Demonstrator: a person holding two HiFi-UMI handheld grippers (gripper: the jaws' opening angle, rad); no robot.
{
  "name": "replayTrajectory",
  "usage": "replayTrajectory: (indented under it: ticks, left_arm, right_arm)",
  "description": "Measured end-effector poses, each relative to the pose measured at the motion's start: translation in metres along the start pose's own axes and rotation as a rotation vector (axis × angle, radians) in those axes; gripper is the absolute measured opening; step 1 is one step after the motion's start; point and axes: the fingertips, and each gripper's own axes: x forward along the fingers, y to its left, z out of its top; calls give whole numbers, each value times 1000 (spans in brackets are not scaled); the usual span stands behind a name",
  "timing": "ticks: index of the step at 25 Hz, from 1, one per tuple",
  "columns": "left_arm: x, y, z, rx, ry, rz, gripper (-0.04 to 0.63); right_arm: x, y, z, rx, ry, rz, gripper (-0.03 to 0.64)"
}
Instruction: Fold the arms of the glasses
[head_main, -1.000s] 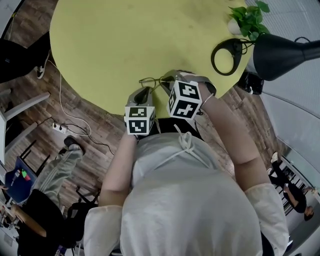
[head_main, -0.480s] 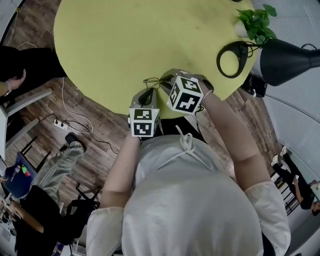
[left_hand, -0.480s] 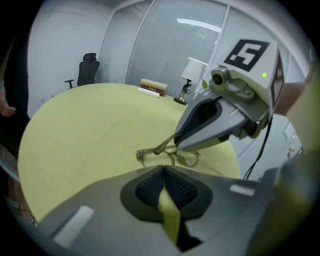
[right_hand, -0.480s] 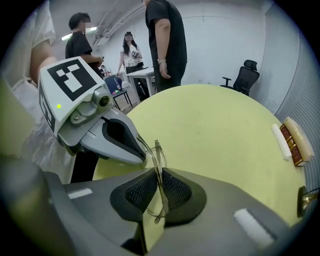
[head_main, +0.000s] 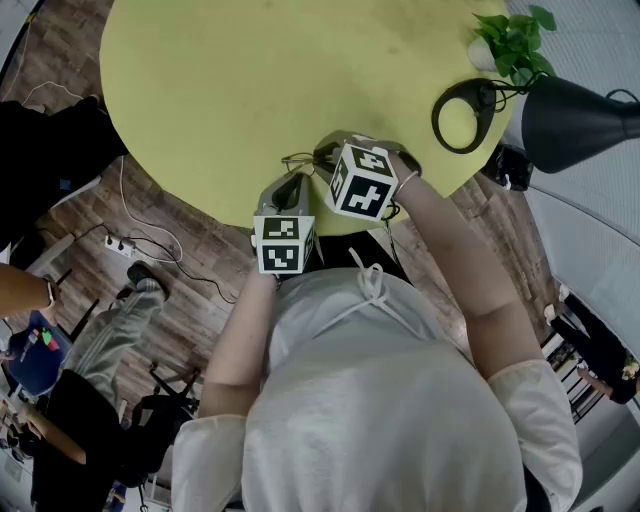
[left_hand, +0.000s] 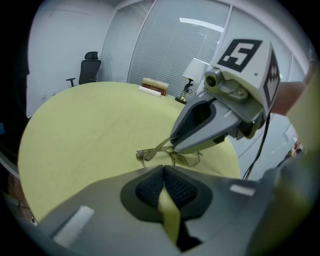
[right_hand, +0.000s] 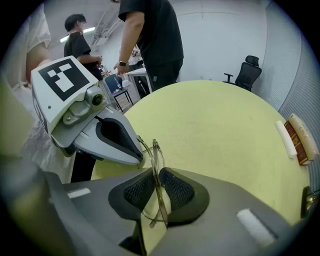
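Observation:
Thin-framed glasses (head_main: 298, 160) lie near the front edge of the round yellow-green table (head_main: 250, 80). My right gripper (head_main: 328, 158) reaches down over them. In the right gripper view the glasses (right_hand: 156, 152) stand edge-on between the pads of the right gripper (right_hand: 156, 175). Its jaws have just been opening, and a slit of table shows beside the frame. My left gripper (head_main: 293, 182) sits just short of the glasses (left_hand: 172, 156). In the left gripper view the left gripper (left_hand: 164, 169) has its pads together at the tips and holds nothing.
A black desk lamp (head_main: 570, 110) with a ring base (head_main: 460, 112) and a potted plant (head_main: 505, 40) stand at the table's right edge. Books (right_hand: 297, 137) lie at the far side. People (right_hand: 150, 40) stand past the table. The table edge runs just below both grippers.
The right gripper has dipped a little toward the table over the glasses. The left gripper has kept still.

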Motion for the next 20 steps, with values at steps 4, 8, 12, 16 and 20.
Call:
replayTrajectory:
  ticks: [4,8,12,16,20]
  left_arm:
    - [-1,2,0,-4,1,1,6]
    - [0,3,0,-15,-4,2,6]
    - [2,3,1,-9,-2,-1,6]
    - [1,3,1,-15,1,-8,6]
    - [1,3,1,1,10,-9,6]
  right_arm:
    - [5,-1,0,12,2,9,63]
    - [10,0,-3,17,10,11,54]
    - [12,1,-8,22,9,10,31]
    - [11,1,-7,33,-8,3,35]
    - [7,0,-7,36,-20,-17,65]
